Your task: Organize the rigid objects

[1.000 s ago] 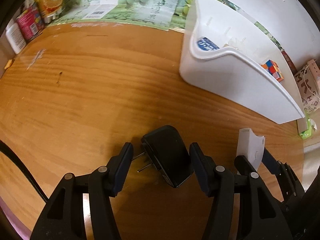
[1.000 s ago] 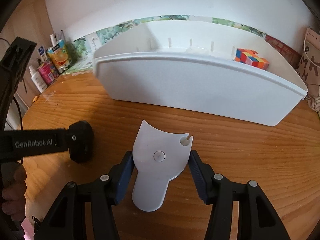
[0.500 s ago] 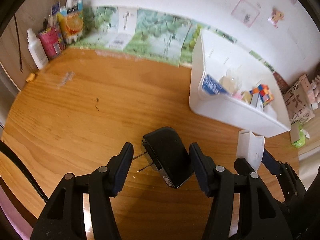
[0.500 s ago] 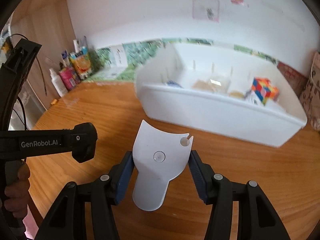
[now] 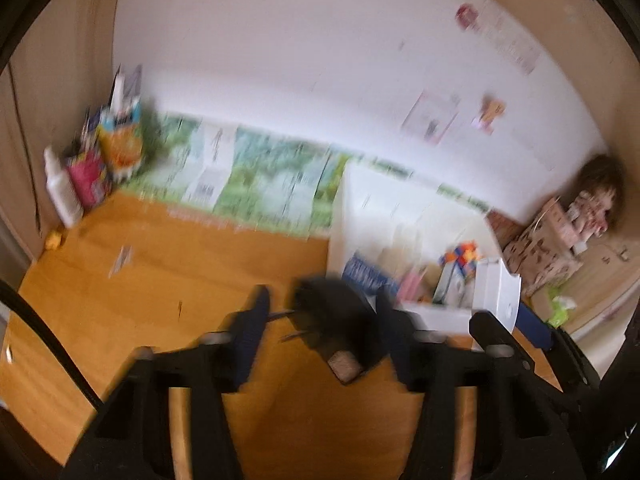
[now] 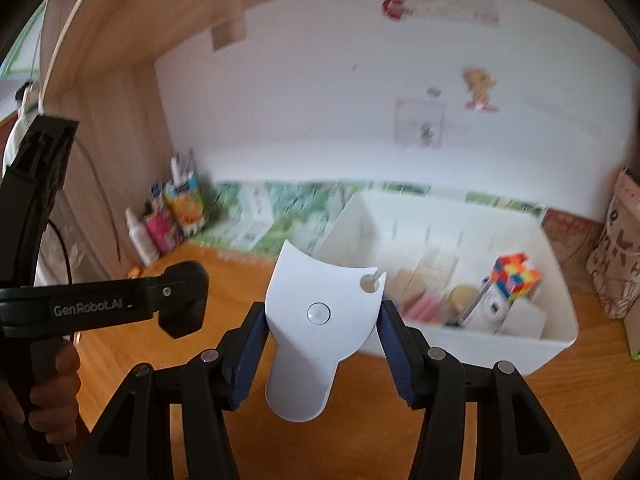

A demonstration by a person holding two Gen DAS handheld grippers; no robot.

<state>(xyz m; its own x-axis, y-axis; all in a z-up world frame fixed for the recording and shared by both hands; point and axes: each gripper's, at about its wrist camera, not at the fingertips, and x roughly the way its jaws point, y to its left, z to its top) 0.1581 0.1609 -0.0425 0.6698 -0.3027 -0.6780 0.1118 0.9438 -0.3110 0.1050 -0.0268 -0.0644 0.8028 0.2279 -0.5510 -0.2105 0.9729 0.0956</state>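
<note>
Left wrist view: badly blurred. The left tongs (image 5: pixel 320 312) carried a black plastic plug-in charger with two metal prongs (image 5: pixel 334 320) above the wooden bench (image 5: pixel 140 280). The jaws had just been closing, with the charger between them. It lay against the right-hand pad, while its prongs pointed toward the left-hand pad across an apparent gap; whether both pads pressed on it could not be told through the blur. The white rectangular plastic storage bin (image 5: pixel 360 200) stood ahead toward the bench's far right corner, against the wall, already holding a multicoloured puzzle cube (image 5: pixel 460 252) and other small items.

Risk, as judged: if only one pad bore on the charger, it could twist or drop onto the bench short of the bin's near rim. The prongs could also catch on that rim during lowering.

Right wrist view: sharper. The right tongs (image 6: pixel 322 320) were clamped on a flat white plastic piece with a curved notch and a small hole (image 6: pixel 316 320), both pads against its side edges, held clear of the bench. The bin's near wall lay just beyond it. The left tool, held in a hand (image 6: pixel 52 392), stood at the left of this view.

Risk, as judged: the piece was thin and smooth and gripped only by its edges, so a knock against the bin wall could pivot it out. With both tools close together and heading for one bin, they could collide.
</note>
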